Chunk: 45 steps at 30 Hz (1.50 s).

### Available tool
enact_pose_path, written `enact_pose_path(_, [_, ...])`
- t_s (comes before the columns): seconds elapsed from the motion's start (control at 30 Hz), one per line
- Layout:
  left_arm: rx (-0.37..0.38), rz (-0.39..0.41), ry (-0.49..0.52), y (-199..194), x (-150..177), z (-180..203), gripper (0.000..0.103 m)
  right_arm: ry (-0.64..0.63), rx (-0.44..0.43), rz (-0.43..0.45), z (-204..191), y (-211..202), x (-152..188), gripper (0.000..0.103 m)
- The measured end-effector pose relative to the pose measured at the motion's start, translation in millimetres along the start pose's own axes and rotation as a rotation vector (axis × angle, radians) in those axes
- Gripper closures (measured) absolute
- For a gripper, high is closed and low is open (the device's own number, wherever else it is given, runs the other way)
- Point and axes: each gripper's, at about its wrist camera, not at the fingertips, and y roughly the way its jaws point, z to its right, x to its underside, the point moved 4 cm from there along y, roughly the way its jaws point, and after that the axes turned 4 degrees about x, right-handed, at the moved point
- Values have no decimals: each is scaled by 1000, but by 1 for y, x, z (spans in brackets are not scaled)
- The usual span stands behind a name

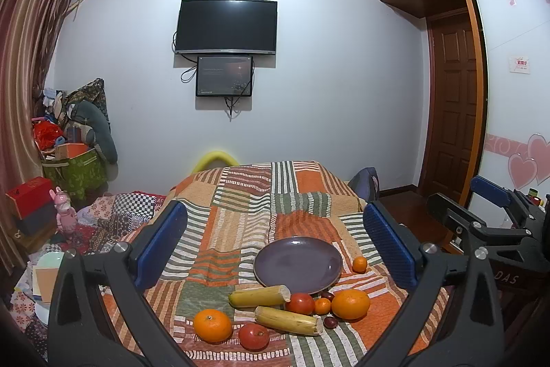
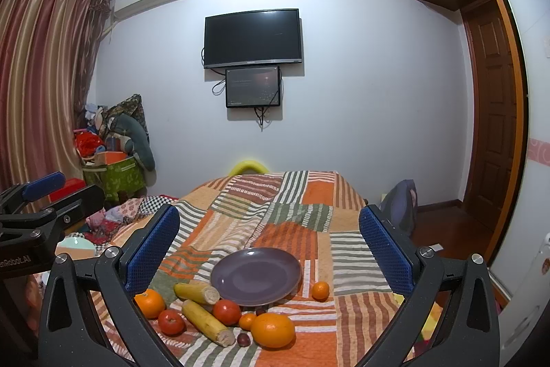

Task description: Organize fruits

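Left wrist view shows both tongs, left tongs point(image 1: 275, 243) and right tongs point(image 2: 268, 246), wide open and holding nothing above the bed, so probably pick one fruit point(image 1: 350, 304) beside the purple plate point(image 1: 298, 265) and squeeze gently.

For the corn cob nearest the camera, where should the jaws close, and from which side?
Grip the near corn cob across its middle, coming down from above with the jaws set crosswise to its length. It lies flat on the patchwork cloth, long and narrow, so the ends offer less hold. A tomato sits close on its far side, so lower carefully there.
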Motion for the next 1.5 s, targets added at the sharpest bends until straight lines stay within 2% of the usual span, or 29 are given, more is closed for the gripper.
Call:
enact_pose_path(0.73, [7,0,8,1,-1,4,0,11,-11,8,1,-2,0,0])
enact_pose_path(1.23, [15,-40,-6,13,4,-2,0,0,-41,-9,-3,5,7,0])
enact_pose_path(1.3, [13,-51,-16,16,6,-5,0,3,-54,-22,-2,9,10,3])
enact_pose_path(1.4, [11,-79,-41,25,10,-16,0,8,-74,-70,2,21,16,17])
enact_pose_path(1.5, [-14,-110,-52,34,16,-31,1,15,-91,-118,6,31,24,27])
